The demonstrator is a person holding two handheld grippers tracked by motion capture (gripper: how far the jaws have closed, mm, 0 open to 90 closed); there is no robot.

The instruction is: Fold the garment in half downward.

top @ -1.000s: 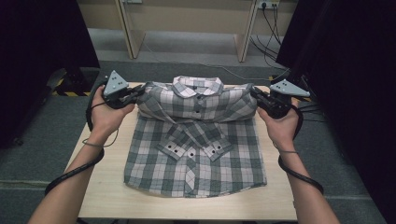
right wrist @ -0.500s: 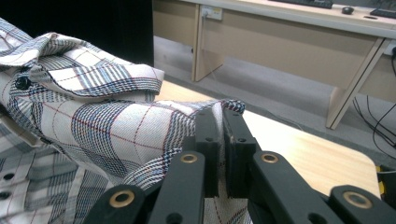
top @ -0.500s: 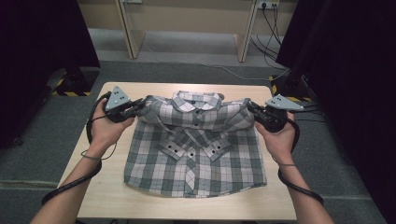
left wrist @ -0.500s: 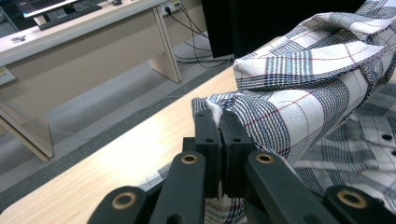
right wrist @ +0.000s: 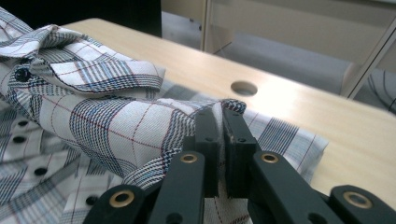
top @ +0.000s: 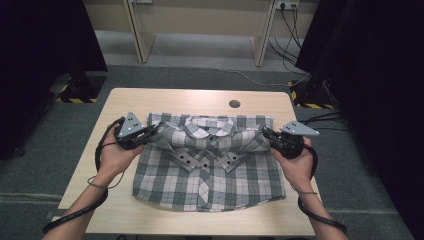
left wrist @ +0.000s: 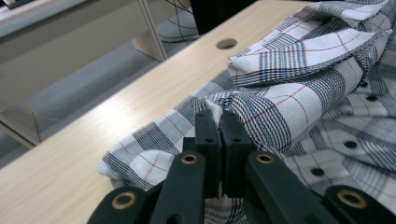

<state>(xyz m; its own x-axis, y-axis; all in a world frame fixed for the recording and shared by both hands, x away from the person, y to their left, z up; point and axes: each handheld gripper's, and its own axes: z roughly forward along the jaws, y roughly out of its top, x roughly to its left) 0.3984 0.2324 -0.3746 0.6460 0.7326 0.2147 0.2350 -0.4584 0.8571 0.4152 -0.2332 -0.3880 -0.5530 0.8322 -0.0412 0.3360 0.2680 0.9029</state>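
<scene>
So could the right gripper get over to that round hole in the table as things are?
Probably not freely: the right gripper is shut on the plaid shirt, though the wood up to the hole lies bare.

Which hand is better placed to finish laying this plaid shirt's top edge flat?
Neither clearly: the left gripper and right gripper each pinch a shoulder fold of the plaid shirt, symmetric. Probably both lower together.

- The left gripper (left wrist: 219, 119) pinches a fold of the plaid shirt (left wrist: 299, 88) between closed black jaws.
- The shirt lies on the wooden table (left wrist: 93, 135).
- A round hole (left wrist: 226, 44) sits in the tabletop beyond.
</scene>
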